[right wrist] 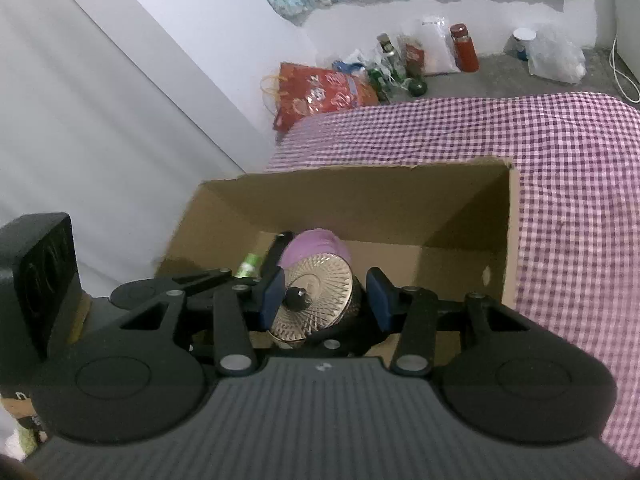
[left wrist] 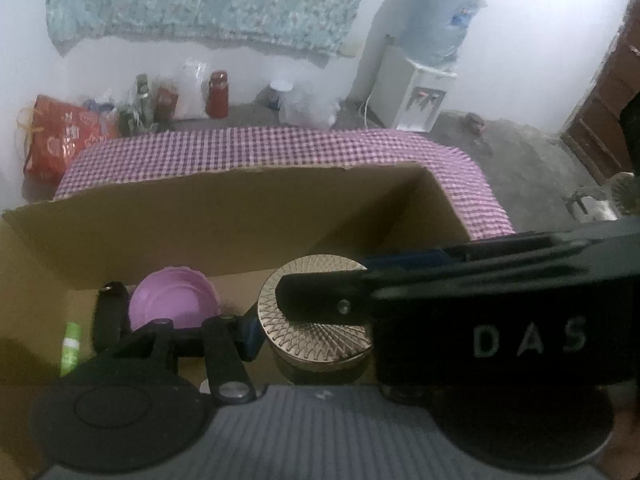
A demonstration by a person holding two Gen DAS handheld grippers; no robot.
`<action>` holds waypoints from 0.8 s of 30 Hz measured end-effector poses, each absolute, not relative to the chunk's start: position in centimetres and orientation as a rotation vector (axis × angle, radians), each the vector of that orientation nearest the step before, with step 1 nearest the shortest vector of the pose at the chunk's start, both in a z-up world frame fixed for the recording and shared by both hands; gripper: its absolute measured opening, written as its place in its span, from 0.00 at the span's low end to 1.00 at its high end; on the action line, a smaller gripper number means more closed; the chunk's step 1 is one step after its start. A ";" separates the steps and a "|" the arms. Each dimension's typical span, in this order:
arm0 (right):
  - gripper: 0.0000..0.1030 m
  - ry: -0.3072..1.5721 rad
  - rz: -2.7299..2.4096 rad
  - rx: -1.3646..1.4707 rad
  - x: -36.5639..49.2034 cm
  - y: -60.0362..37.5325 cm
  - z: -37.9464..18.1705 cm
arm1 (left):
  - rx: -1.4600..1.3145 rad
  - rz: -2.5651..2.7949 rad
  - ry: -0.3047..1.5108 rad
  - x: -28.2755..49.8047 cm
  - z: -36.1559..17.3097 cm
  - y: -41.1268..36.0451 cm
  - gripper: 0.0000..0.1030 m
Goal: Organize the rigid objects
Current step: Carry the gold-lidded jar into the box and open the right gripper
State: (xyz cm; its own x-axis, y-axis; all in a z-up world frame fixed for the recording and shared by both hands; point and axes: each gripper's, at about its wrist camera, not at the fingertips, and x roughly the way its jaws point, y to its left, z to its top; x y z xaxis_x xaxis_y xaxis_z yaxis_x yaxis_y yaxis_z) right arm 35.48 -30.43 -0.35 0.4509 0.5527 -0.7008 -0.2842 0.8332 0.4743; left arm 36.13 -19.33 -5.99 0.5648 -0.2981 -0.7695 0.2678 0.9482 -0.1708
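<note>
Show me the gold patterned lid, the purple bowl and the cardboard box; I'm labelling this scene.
gold patterned lid (left wrist: 316,312): left wrist view, on its ribbed top.
purple bowl (left wrist: 172,300): left wrist view, on its inner surface.
cardboard box (right wrist: 360,204): right wrist view, on its far inside wall.

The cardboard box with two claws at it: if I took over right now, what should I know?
Left claw: one blue pad sits beside the round gold jar with the patterned lid. Its other finger is hidden, so the grip is unclear.
Right claw: the jar sits between its pads, but I cannot tell whether they press on it.
Things: the jar is at the near side of the open brown cardboard box. A pink plastic bowl, a slim black item and a small green item lie inside.
Done: three items boxed.
Left: probably settle the jar in the box, then release.
</note>
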 end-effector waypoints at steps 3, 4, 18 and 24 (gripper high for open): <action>0.43 0.983 0.525 0.268 36.1 -29.8 -0.6 | -0.056 -0.319 0.935 36.9 -6.4 -19.6 0.56; 0.43 0.983 0.526 0.255 36.4 -29.4 -0.8 | -0.059 -0.314 0.941 37.1 -6.6 -19.6 0.56; 0.37 0.962 0.533 0.226 37.2 -29.3 -1.3 | -0.065 -0.294 0.936 37.5 -7.0 -19.0 0.57; 0.39 0.904 0.523 0.292 35.6 -30.7 0.0 | -0.061 -0.298 0.859 35.3 -5.4 -19.0 0.68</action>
State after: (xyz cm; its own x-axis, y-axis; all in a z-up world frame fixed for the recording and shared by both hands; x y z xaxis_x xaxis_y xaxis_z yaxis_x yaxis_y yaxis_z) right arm 35.65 -30.70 0.03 0.5062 0.5459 -0.6677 -0.3068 0.8375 0.4521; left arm 35.26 -19.04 -5.36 0.6149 -0.2826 -0.7363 0.2337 0.9570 -0.1721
